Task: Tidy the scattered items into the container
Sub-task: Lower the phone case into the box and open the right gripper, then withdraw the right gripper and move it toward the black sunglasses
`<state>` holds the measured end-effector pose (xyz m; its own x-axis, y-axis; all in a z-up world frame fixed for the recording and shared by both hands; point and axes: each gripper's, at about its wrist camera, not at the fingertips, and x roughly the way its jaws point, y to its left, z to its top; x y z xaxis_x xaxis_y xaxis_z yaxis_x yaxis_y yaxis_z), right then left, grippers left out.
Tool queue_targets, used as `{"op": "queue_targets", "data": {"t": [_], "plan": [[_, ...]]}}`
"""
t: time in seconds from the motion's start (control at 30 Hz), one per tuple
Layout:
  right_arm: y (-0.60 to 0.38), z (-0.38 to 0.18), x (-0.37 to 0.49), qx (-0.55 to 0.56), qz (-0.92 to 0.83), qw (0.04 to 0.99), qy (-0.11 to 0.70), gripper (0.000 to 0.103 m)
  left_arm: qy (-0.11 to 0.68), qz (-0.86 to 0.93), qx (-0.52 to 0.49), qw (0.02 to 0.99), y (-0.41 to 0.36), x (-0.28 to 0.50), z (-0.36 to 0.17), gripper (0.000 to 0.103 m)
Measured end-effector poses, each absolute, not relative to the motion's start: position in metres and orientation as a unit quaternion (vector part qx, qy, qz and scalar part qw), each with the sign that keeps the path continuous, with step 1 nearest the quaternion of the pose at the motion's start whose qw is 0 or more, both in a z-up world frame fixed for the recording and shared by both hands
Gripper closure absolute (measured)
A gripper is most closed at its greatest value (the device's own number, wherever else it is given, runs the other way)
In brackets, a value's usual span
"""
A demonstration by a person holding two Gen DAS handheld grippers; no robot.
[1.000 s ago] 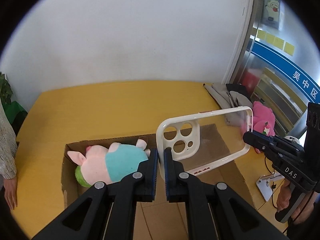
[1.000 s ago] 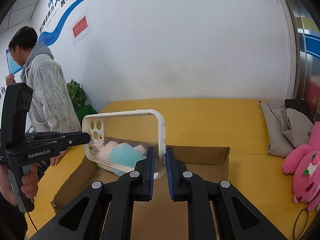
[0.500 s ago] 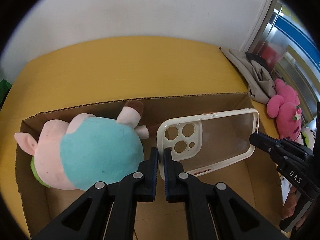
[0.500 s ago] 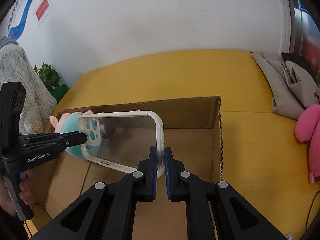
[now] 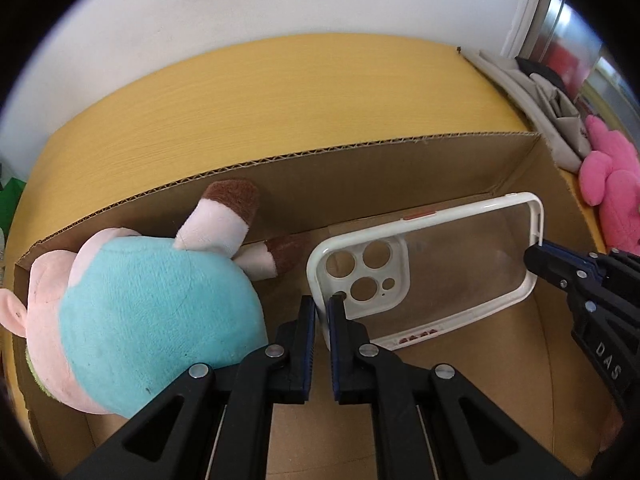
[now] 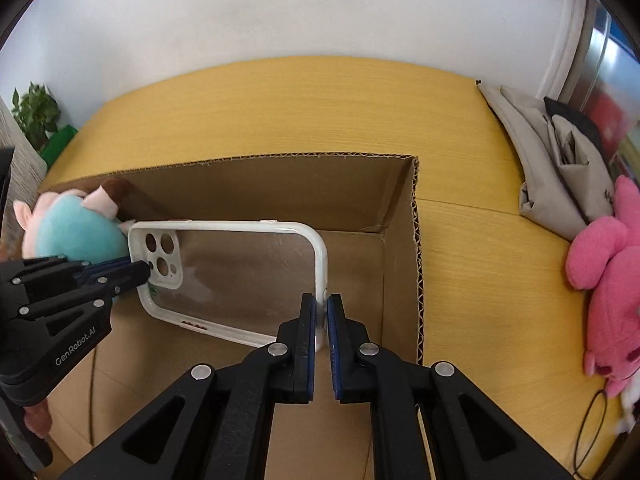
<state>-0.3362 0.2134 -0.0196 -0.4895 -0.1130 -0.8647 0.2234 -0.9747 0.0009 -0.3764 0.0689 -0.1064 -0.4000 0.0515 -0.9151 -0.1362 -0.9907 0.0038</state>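
A clear phone case (image 5: 448, 264) with a white rim is held inside the open cardboard box (image 5: 360, 148), low over its floor. My left gripper (image 5: 322, 304) is shut on the case's camera end. My right gripper (image 6: 322, 308) is shut on the opposite end of the case (image 6: 248, 276); it also shows in the left wrist view (image 5: 536, 256). The left gripper shows in the right wrist view (image 6: 144, 270). A pink and teal plush pig (image 5: 152, 312) lies in the box's left half, also seen in the right wrist view (image 6: 76, 228).
The box (image 6: 416, 240) stands on a yellow wooden table (image 6: 320, 108) against a white wall. A pink plush toy (image 6: 604, 276) and a grey folded bag (image 6: 556, 168) lie on the table to the right. A black cable (image 6: 592, 432) lies near the front right.
Both grippers have lowered the phone case from above the box down into it, closer to the box floor. The jaws stayed shut on the case.
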Motion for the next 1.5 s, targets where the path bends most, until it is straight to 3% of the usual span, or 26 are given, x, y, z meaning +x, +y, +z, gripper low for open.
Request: {"op": "queue_targets", "data": {"t": [0.3, 0.37, 0.4, 0.53, 0.63, 0.77, 0.9, 0.97, 1.03, 1.5], "plan": [[0.202, -0.022, -0.333, 0.488, -0.864, 0.074, 0.096, 0.096, 0.043, 0.833, -0.549, 0.05, 0.074, -0.374, -0.108, 0.097], [0.202, -0.021, -0.331, 0.484, -0.867, 0.073, 0.092, 0.096, 0.033, 0.841, -0.538, 0.055, 0.071, -0.37, -0.099, 0.093], [0.203, -0.021, -0.331, 0.482, -0.869, 0.072, 0.09, 0.095, 0.03, 0.844, -0.533, 0.057, 0.069, -0.367, -0.093, 0.086], [0.202, -0.015, -0.323, 0.475, -0.872, 0.078, 0.09, 0.067, 0.031, 0.868, -0.491, 0.071, 0.067, -0.348, -0.063, 0.049], [0.2, -0.003, -0.311, 0.461, -0.879, 0.088, 0.086, 0.062, 0.037, 0.886, -0.455, 0.083, 0.062, -0.322, -0.038, 0.047], [0.197, 0.019, -0.284, 0.441, -0.888, 0.107, 0.07, 0.031, 0.037, 0.908, -0.408, 0.092, 0.046, -0.281, -0.002, 0.043], [0.195, 0.047, -0.227, 0.413, -0.894, 0.167, 0.048, 0.018, 0.034, 0.929, -0.36, 0.081, 0.02, -0.232, 0.034, 0.032], [0.197, 0.058, -0.189, 0.386, -0.903, 0.182, 0.04, 0.005, 0.033, 0.939, -0.335, 0.069, 0.01, -0.201, 0.046, 0.027], [0.198, 0.064, -0.156, 0.369, -0.909, 0.192, 0.029, 0.001, 0.024, 0.947, -0.315, 0.057, 0.0, -0.173, 0.052, 0.024], [0.167, 0.048, -0.035, 0.362, -0.907, 0.216, -0.001, 0.0, -0.004, 0.96, -0.282, 0.006, -0.02, -0.018, 0.029, 0.023]]}}
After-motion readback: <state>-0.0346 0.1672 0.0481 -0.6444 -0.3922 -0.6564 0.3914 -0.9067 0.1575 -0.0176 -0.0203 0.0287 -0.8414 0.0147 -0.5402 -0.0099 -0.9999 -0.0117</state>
